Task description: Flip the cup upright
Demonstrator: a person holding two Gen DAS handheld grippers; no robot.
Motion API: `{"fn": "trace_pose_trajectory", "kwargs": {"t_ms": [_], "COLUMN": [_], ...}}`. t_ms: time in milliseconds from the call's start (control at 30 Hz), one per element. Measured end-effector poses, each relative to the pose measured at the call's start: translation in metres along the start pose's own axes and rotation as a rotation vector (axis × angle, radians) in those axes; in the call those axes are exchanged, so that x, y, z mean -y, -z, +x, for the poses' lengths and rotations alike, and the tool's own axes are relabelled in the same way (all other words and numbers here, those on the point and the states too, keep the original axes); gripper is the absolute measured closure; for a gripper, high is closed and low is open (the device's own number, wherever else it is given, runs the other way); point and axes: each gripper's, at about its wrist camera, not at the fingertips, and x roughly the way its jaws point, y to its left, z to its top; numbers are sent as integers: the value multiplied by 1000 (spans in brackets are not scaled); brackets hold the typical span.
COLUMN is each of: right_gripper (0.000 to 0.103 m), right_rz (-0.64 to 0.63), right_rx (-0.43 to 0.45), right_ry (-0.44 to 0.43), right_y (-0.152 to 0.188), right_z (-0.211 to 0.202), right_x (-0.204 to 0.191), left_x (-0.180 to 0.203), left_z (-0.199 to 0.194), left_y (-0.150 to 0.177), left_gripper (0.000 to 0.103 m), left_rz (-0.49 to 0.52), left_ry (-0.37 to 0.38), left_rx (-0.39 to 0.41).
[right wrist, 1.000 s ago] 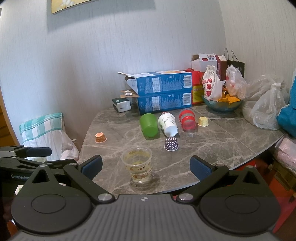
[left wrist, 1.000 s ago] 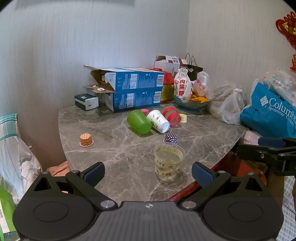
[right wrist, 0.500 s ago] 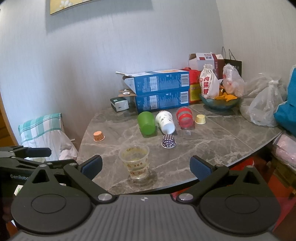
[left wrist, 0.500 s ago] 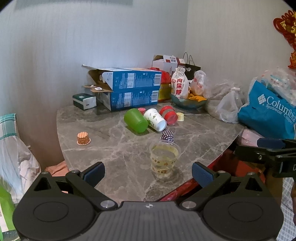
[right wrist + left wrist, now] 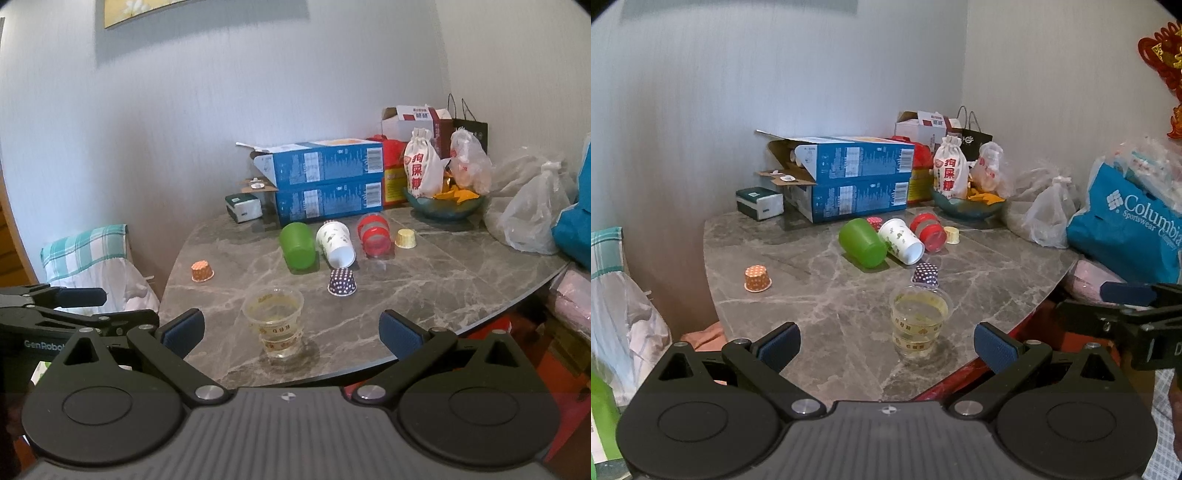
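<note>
Three cups lie on their sides in a row mid-table: a green cup [image 5: 862, 242] [image 5: 297, 243], a white patterned paper cup [image 5: 900, 241] [image 5: 336, 243] and a red cup [image 5: 929, 232] [image 5: 373, 234]. A clear plastic cup [image 5: 919, 319] [image 5: 275, 321] stands upright near the front edge. My left gripper [image 5: 886, 343] is open and empty, held back off the table edge. My right gripper [image 5: 291, 330] is open and empty, also short of the table.
Small paper cupcake liners sit upside down: orange [image 5: 757, 278], purple dotted [image 5: 342, 282], yellow [image 5: 405, 238]. Stacked blue boxes [image 5: 325, 182], a bowl with bags [image 5: 443, 203], plastic bags [image 5: 532, 218] and a blue Columbia bag [image 5: 1126, 229] line the back and right.
Both grippers have drawn back a little from the table, so the cups look smaller and farther. Nothing on the table has moved.
</note>
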Motion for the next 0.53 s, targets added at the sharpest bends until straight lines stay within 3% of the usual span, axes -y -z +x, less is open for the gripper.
{"fn": "trace_pose_trajectory", "kwargs": {"t_ms": [533], "right_gripper": [1], "right_rz": [21], "right_rx": [-28], "right_ry": [-22], "right_y": [4], "right_z": [11], "right_x": [10], "left_x": [7], "left_z": [12], "left_y": [-5], "left_gripper": [2], "left_rz": [17], "left_ry": [-15], "left_rx": [16]}}
